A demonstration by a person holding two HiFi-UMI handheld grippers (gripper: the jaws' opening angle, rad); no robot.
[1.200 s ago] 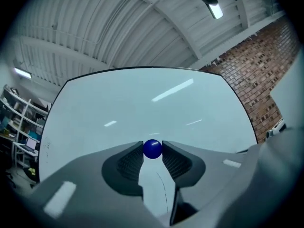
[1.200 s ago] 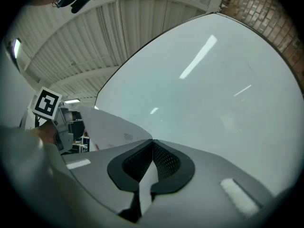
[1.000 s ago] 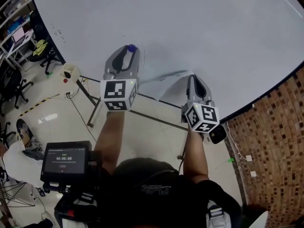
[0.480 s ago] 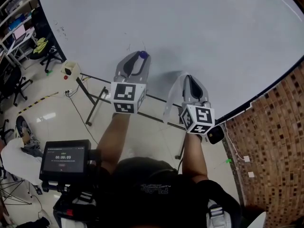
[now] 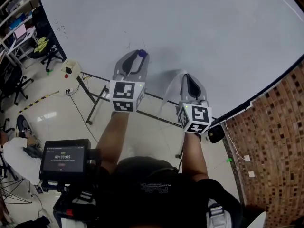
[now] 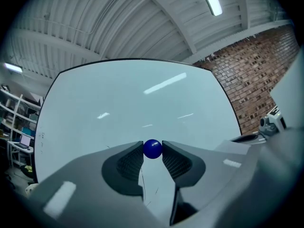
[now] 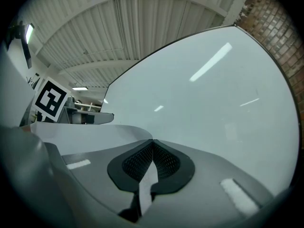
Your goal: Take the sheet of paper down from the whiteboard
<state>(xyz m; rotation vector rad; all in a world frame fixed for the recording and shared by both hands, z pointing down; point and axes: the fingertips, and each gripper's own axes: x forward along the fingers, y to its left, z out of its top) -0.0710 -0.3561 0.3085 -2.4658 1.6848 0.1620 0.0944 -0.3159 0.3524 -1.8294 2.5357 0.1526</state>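
Observation:
The whiteboard fills the upper part of the head view. My left gripper is shut on a small blue ball magnet, pinched at the very tips and held just off the board. In the left gripper view the magnet sits between the two pads. My right gripper is shut on the white sheet of paper, which hangs loose down its left side, off the board. In the right gripper view the paper curves away left, and a strip of it shows below the closed pads.
Brick wall stands to the right of the board. The board's stand legs and a cable run over the tiled floor below. Office chairs, a small white device and a person in white are at left. A timer screen hangs at my chest.
The paper has come off the board and now hangs from the right gripper. Both grippers have drawn back a little from the board, the left one still gripping the magnet.

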